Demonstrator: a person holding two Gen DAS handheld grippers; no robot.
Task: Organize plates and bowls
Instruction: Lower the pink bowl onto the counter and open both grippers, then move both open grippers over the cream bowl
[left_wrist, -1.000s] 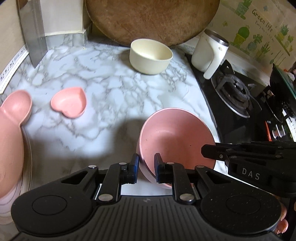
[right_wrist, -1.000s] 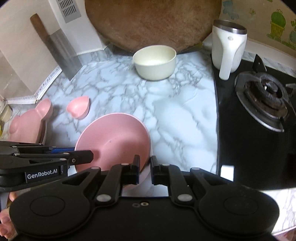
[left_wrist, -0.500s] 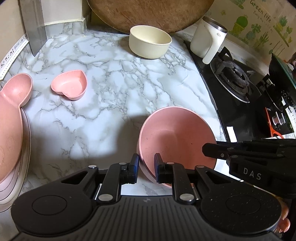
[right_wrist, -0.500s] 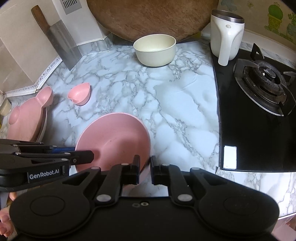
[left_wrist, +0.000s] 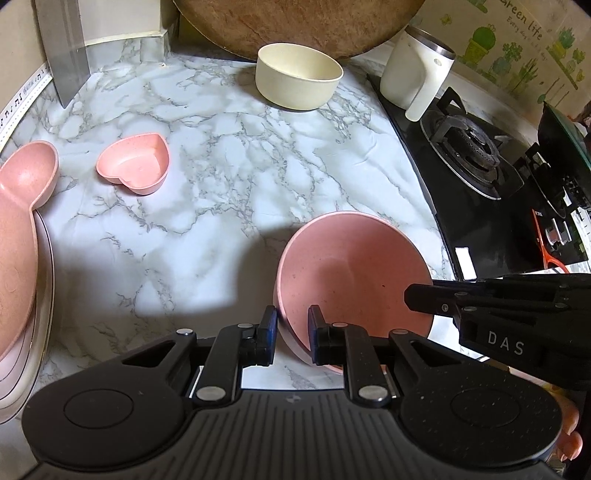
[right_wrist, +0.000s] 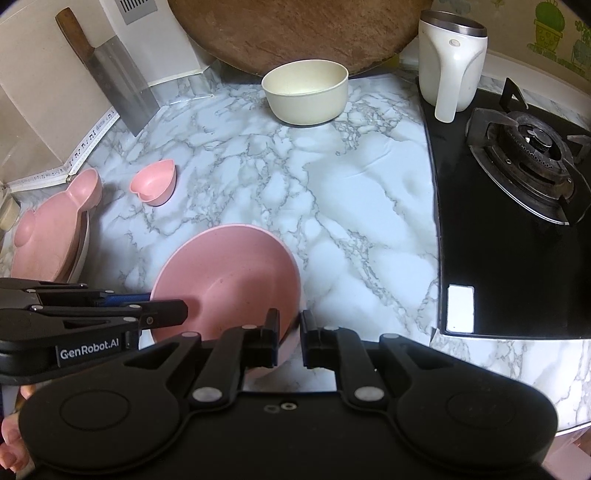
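Note:
A large pink bowl (left_wrist: 354, 273) is held above the marble counter, also in the right wrist view (right_wrist: 229, 280). My left gripper (left_wrist: 291, 334) is shut on its left rim. My right gripper (right_wrist: 288, 338) is shut on its right rim. A cream bowl (left_wrist: 299, 81) stands at the back, also in the right wrist view (right_wrist: 306, 92). A small pink heart-shaped dish (left_wrist: 135, 164) lies at the left, also in the right wrist view (right_wrist: 154, 182). A pink bear-shaped plate (right_wrist: 51, 229) lies on stacked plates at the far left, also in the left wrist view (left_wrist: 18, 221).
A white jug (right_wrist: 452, 59) stands on the black gas stove (right_wrist: 517, 206) at the right. A round wooden board (right_wrist: 295, 29) leans on the back wall. A cleaver (right_wrist: 114, 77) leans at the back left.
Both grippers have kept their hold on the pink bowl. The view has drawn back and up a little from the counter, and the back objects sit lower in frame.

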